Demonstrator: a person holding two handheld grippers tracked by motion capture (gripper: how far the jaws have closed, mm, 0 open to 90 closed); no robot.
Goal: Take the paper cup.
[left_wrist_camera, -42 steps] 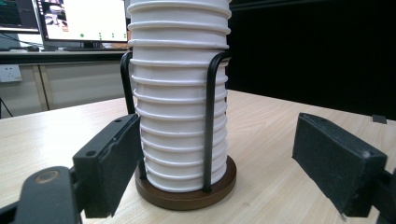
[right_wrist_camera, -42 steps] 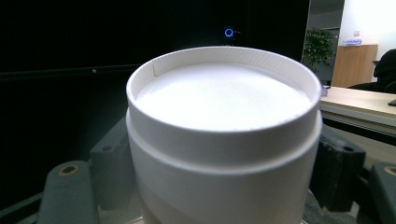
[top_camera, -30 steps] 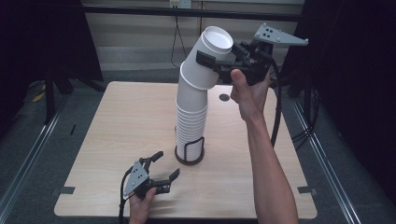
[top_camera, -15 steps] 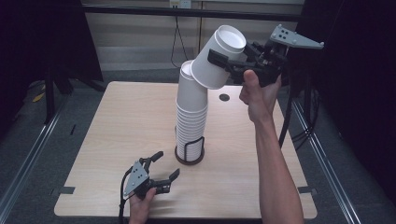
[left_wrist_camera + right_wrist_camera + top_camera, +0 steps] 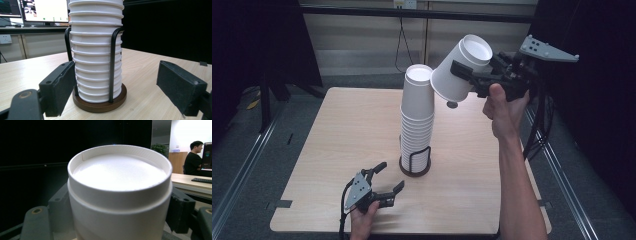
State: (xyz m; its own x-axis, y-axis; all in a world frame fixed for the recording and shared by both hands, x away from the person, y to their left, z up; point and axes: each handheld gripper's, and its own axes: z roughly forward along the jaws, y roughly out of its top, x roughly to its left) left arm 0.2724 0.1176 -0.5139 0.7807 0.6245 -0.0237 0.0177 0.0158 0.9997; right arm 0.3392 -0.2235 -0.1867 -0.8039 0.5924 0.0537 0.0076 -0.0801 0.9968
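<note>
A tall stack of upside-down white paper cups (image 5: pixel 416 120) (image 5: pixel 96 50) stands in a black wire holder on a round brown base (image 5: pixel 414 167) (image 5: pixel 100 103) at the table's middle. My right gripper (image 5: pixel 469 75) is raised to the right of the stack's top, shut on one white paper cup (image 5: pixel 459 67) (image 5: pixel 120 192) that is tilted, its base up and away from the stack. My left gripper (image 5: pixel 384 180) (image 5: pixel 116 87) rests open on the table near the front edge, just left of the holder, its jaws pointing at the base.
The light wooden table (image 5: pixel 342 135) has open room left and right of the holder. A small dark round spot (image 5: pixel 452 105) lies on the table behind the lifted cup. A person (image 5: pixel 193 158) sits at a desk with monitors far off.
My right gripper has lifted the top cup off the stack and carried it up and to the right, tilting it. The left gripper has stayed put.
</note>
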